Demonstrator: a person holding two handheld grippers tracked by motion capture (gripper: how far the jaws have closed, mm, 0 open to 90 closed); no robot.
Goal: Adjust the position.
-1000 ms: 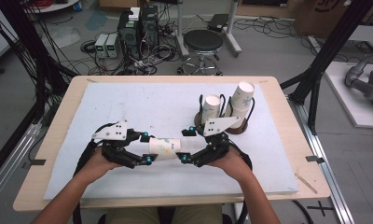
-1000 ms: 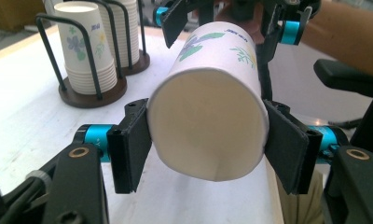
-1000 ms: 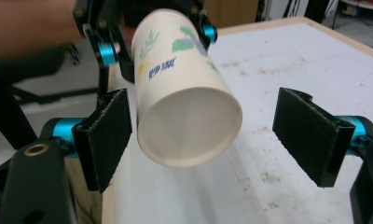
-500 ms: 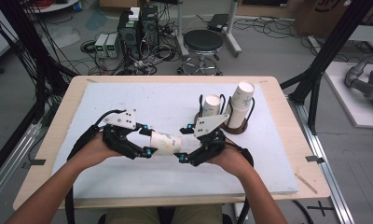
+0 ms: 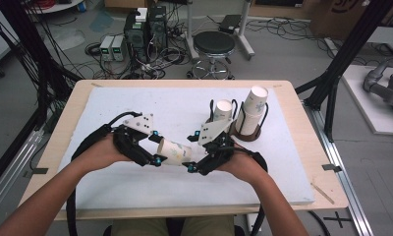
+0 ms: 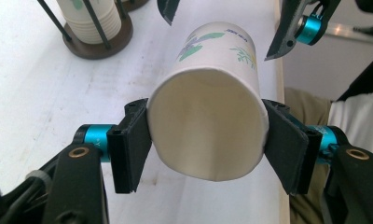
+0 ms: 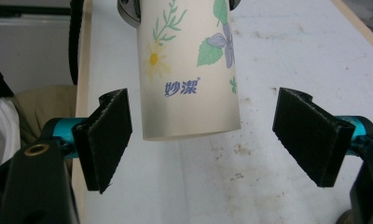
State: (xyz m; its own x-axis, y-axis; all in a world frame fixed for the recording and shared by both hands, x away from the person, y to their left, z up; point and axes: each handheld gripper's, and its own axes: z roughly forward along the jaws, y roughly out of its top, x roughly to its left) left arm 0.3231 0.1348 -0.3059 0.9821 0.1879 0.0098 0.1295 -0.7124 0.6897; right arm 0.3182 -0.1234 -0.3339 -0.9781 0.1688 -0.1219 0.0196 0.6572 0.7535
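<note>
- On the wooden table point(image 5: 302, 147) lies a white board point(image 5: 135, 105) that covers most of the top; all handling takes place above the near half of this board.
- Behind the table, on the floor, stand a round black stool point(image 5: 213, 44) and a cluster of electronics boxes point(image 5: 135, 34) with loose cables.
- At the far right of the board stands a cup holder point(image 5: 247, 132) — a dark round base with thin black uprights — carrying a tall stack of paper cups point(image 5: 253, 105); a second stack point(image 5: 223, 110) stands just beside it on the left.
- Left gripper point(image 5: 157, 153): held in the person's left hand, jaws closed on the open rim end of a single paper cup point(image 5: 175, 151). In the left gripper view the two black pads point(image 6: 131, 144) press the rim from both sides and the mouth is squeezed slightly oval.
- Right gripper point(image 5: 194, 164): held in the right hand, jaws spread wide. In the right gripper view the cup's closed base end point(image 7: 189, 70) sits between the two pads, nearer the left-hand one in that view, with a gap at each side — no contact visible.
- The paper cup is carried on its side above the board, between the two grippers, mouth toward the left gripper. Its wall bears a printed flower and leaf pattern with blue lettering point(image 7: 181, 87).
</note>
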